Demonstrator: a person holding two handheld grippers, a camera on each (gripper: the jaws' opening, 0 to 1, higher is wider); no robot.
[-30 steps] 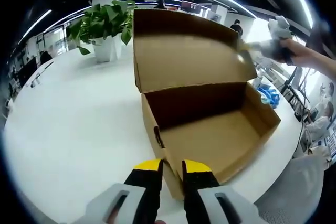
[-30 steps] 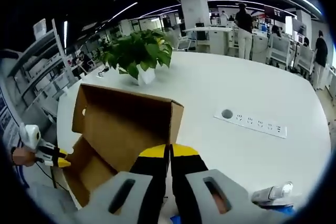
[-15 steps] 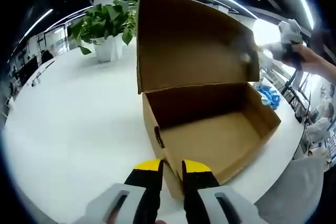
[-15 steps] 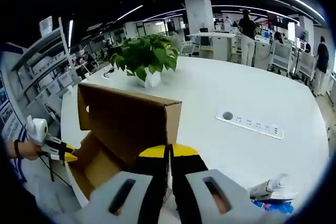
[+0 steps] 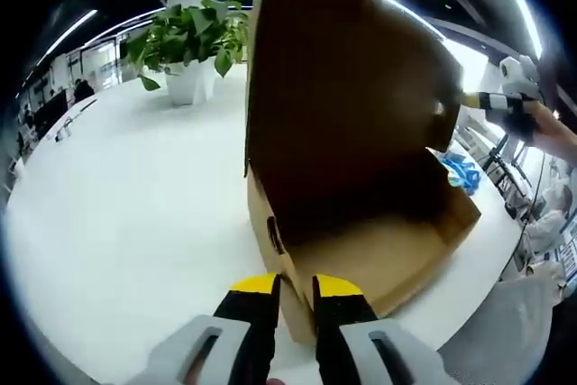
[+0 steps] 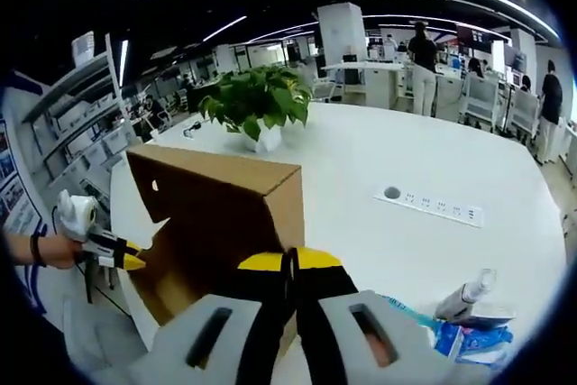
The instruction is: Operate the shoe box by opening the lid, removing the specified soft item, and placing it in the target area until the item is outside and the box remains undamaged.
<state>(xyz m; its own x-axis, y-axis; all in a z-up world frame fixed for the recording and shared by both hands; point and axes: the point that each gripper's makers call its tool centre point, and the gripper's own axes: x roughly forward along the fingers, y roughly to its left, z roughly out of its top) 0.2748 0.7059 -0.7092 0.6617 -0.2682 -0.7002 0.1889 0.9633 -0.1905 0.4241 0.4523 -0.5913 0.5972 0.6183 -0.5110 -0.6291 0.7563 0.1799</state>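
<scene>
The cardboard shoe box (image 5: 388,250) sits on the white desk (image 5: 126,214) with its long axis running away from the left hand-held gripper (image 5: 295,284), its hinged lid (image 5: 343,87) tilted over the open base. A potted plant (image 6: 259,105) stands farther back on the desk, near a power strip (image 6: 431,205), with an open-plan office behind. The left hand-held gripper's jaws pinch the box's near corner; the right hand-held gripper (image 6: 290,261) has its jaws together at the lid's edge, though whether they clamp it I cannot tell.
</scene>
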